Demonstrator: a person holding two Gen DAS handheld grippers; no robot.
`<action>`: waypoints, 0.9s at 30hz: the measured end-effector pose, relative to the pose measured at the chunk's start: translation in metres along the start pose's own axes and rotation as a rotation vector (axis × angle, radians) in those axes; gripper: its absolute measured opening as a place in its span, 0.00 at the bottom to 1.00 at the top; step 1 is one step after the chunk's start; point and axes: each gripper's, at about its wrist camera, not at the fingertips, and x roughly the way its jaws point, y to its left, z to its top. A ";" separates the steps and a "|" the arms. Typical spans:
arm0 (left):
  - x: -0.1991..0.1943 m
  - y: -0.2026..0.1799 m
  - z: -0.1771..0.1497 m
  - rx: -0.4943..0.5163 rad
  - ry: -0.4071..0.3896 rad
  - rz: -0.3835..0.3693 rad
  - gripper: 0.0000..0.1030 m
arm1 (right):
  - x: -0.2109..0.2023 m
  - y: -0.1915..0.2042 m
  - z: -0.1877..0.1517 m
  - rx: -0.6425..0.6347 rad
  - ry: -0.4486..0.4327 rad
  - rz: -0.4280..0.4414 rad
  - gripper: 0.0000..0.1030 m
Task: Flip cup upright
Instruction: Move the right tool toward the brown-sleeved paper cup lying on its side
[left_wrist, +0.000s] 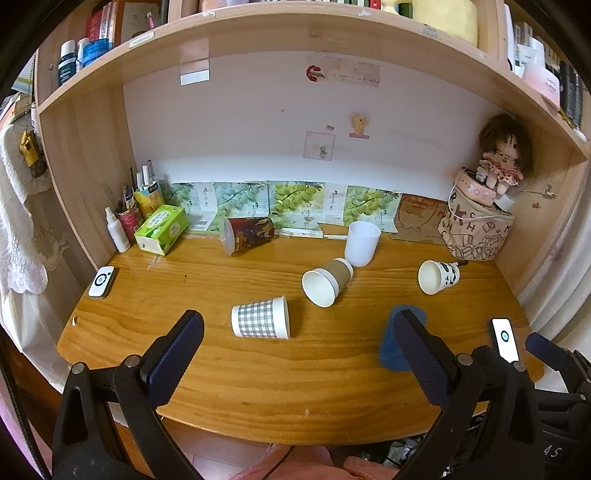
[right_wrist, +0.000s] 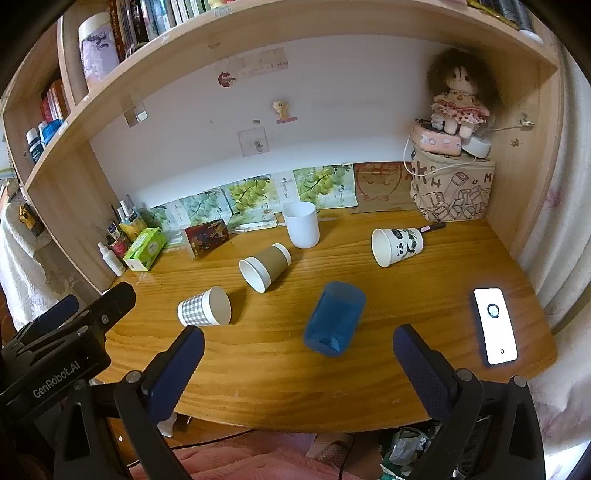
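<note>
Several cups lie on their sides on the wooden desk (left_wrist: 207, 280): a grey checked paper cup (left_wrist: 260, 317) (right_wrist: 204, 307), a brown-sleeved paper cup (left_wrist: 327, 281) (right_wrist: 265, 266), a panda-print paper cup (left_wrist: 439, 277) (right_wrist: 397, 245), a dark red patterned cup (left_wrist: 248, 234) (right_wrist: 206, 237) and a blue translucent cup (right_wrist: 334, 318) (left_wrist: 393, 345). A white cup (left_wrist: 362, 243) (right_wrist: 301, 224) stands upright. My left gripper (left_wrist: 297, 325) is open and empty, near the checked cup. My right gripper (right_wrist: 298, 339) is open and empty, just short of the blue cup.
A lit phone (right_wrist: 495, 325) (left_wrist: 505, 339) lies at the desk's right front. A white remote (left_wrist: 101, 281) lies at left. A green tissue box (left_wrist: 161, 229), bottles and pens stand at back left. A patterned bag (right_wrist: 452, 188) with a doll (right_wrist: 458, 101) stands at back right.
</note>
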 end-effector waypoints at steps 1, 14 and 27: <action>0.003 0.001 0.003 0.000 0.002 -0.001 0.99 | 0.003 0.001 0.003 0.000 0.002 -0.002 1.00; 0.047 0.013 0.040 -0.015 0.048 -0.017 0.99 | 0.041 0.018 0.050 -0.087 0.004 0.035 1.00; 0.100 0.021 0.059 -0.031 0.161 -0.098 0.99 | 0.070 0.047 0.092 -0.498 -0.043 0.088 1.00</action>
